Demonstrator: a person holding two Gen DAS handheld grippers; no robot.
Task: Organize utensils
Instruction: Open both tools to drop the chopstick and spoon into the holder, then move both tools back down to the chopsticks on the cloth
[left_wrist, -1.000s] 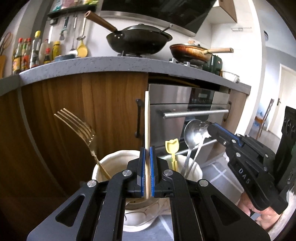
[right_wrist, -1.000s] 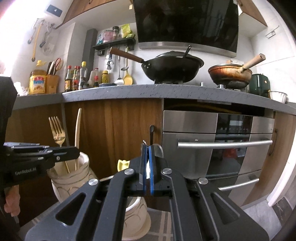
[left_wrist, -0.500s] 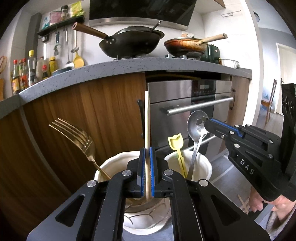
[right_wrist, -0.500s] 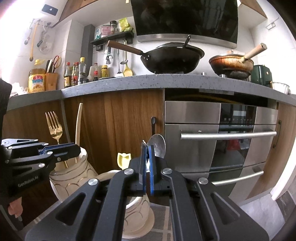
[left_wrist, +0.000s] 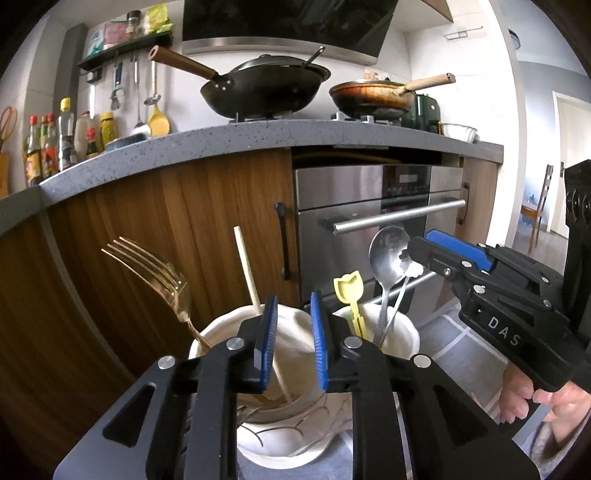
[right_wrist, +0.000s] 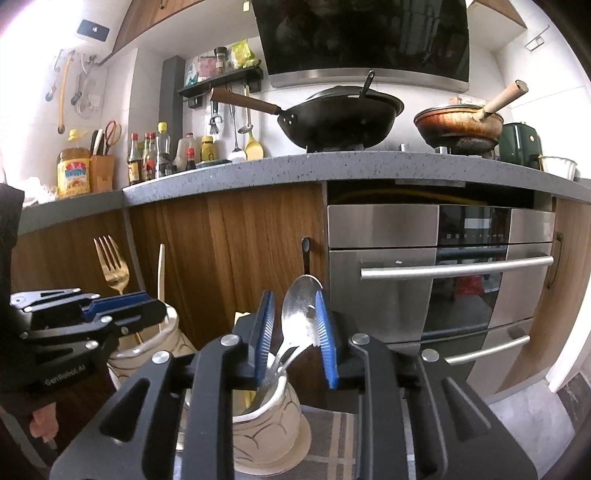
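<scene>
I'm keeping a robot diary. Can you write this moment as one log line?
left claw: just opened, chopstick dropped in left cup | right claw: just opened, spoon stands in right cup

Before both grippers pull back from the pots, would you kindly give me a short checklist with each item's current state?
1. Left gripper jaws just opened, clear of the wooden stick: ok.
2. Stick resting in the left pot: ok.
3. Right gripper jaws just opened; free of the spoon: cannot tell.
4. Spoon handle down in the right pot: ok.
5. Gold fork undisturbed in the left pot: ok.
</scene>
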